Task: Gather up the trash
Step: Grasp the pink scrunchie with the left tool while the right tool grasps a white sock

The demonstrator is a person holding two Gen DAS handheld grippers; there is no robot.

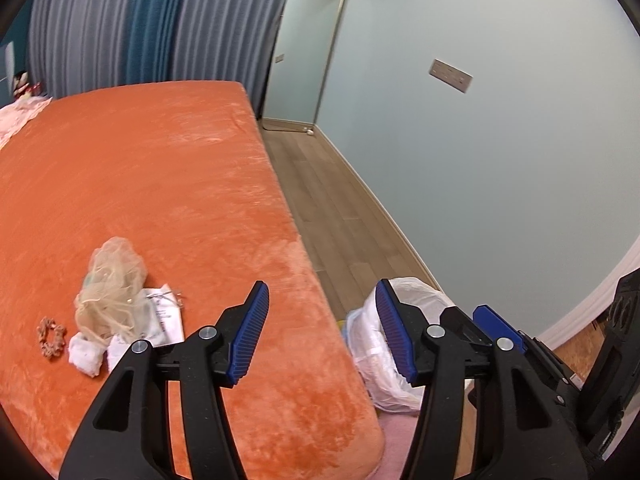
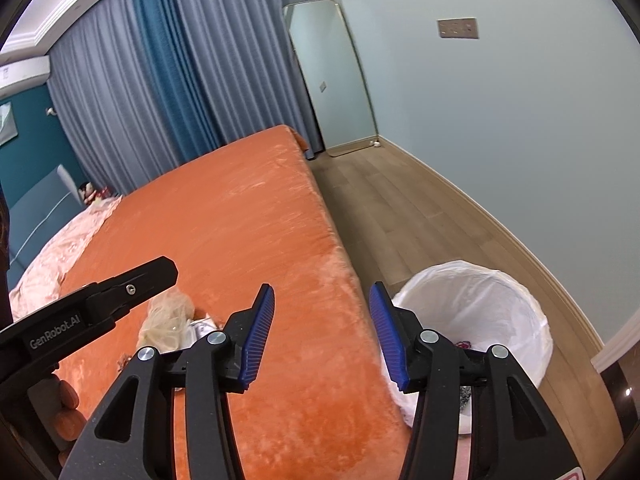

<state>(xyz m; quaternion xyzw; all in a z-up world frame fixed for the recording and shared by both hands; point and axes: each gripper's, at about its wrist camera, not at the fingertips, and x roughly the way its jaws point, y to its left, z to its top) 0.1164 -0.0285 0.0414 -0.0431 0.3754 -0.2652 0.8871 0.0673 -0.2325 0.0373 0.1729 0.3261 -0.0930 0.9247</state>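
The crumpled beige net and white paper trash (image 1: 120, 300) lies near the orange bed's (image 1: 160, 180) right edge, left of the empty, apart left tongs (image 1: 320, 328), the nearer ones.

The left gripper's right finger (image 1: 394, 328) hides part of the bin (image 1: 416, 360). In the right view, the papers (image 2: 200, 328) sit mostly behind the gripper. The bin's contents (image 2: 466, 346) are too small to identify.
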